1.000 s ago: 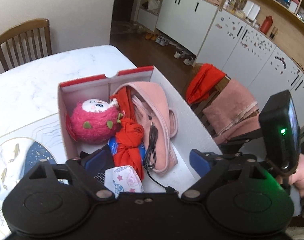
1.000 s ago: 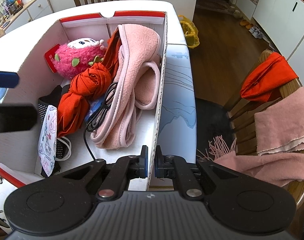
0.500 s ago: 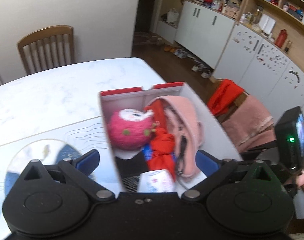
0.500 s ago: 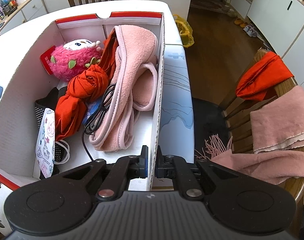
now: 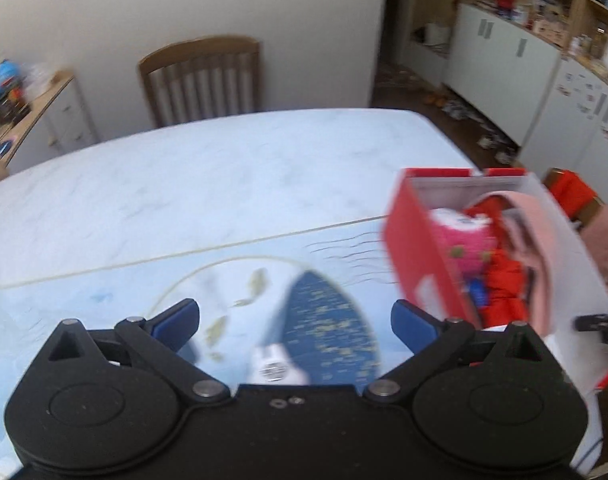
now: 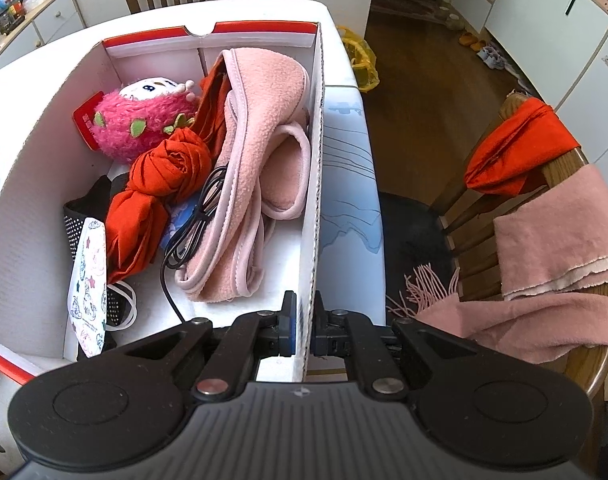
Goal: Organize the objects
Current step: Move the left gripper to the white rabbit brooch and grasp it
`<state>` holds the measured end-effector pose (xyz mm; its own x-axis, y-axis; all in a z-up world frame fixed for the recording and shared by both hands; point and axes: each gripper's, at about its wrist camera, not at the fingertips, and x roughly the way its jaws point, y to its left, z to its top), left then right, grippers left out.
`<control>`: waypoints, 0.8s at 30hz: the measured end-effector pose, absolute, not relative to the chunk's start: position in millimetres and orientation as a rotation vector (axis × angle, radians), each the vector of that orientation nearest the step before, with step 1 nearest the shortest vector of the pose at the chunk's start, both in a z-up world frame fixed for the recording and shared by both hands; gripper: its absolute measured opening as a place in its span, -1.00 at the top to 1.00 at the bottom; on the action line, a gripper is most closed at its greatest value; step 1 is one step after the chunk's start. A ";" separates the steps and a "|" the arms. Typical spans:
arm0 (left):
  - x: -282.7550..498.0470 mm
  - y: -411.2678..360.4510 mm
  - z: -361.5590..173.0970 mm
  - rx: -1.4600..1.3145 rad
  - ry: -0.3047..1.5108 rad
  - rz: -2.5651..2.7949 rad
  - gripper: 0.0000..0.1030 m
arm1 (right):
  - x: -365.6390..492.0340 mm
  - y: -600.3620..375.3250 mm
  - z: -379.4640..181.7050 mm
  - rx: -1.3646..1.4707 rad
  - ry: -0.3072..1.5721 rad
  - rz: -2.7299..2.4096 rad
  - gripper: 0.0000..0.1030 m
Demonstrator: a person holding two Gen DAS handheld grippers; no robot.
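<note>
A white cardboard box with red edges (image 6: 315, 152) stands on the table, and my right gripper (image 6: 304, 312) is shut on its right wall near the front corner. Inside lie a pink plush toy (image 6: 144, 128), a knotted red cloth (image 6: 160, 192), pink slippers (image 6: 264, 152), a black cable (image 6: 200, 216) and a printed face mask (image 6: 88, 280). In the blurred left wrist view the box (image 5: 415, 248) sits at the right. My left gripper (image 5: 294, 316) hangs open over a blue patterned mat (image 5: 323, 320). A small white object (image 5: 270, 364) lies low between its fingers, untouched.
A wooden chair (image 6: 543, 184) right of the table carries a red cloth (image 6: 519, 152) and a pink scarf (image 6: 555, 248). Another chair (image 5: 200, 76) stands at the table's far side. A yellow bag (image 6: 359, 64) lies on the floor. White marble tabletop (image 5: 184, 176) stretches left of the box.
My left gripper has swung left, away from above the box and out over the mat, so the box now sits at the right of its view. The right gripper has kept still.
</note>
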<state>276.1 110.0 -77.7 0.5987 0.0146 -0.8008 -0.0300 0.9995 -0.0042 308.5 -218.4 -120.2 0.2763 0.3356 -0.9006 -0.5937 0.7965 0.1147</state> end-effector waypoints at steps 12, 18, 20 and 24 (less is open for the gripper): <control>279.0 135.2 -144.9 -0.043 1.070 0.093 -0.97 | 308.0 -214.1 -121.6 -0.294 1.139 0.616 0.89; 282.8 124.4 -165.6 -0.036 1.086 0.097 -0.95 | 308.3 -213.9 -121.1 -0.298 1.141 0.616 0.90; 284.9 121.2 -171.3 -0.030 1.095 0.097 -0.92 | 308.3 -213.9 -121.1 -0.298 1.141 0.617 0.90; 286.4 119.0 -178.3 -0.030 1.103 0.107 -0.82 | 308.2 -214.0 -121.1 -0.297 1.143 0.617 0.89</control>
<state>286.4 119.0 -178.3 0.4463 0.0718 -0.8920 -0.1018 0.9944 0.0291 308.2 -214.0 -121.1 0.2742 0.3043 -0.9123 -0.5964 0.7980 0.0869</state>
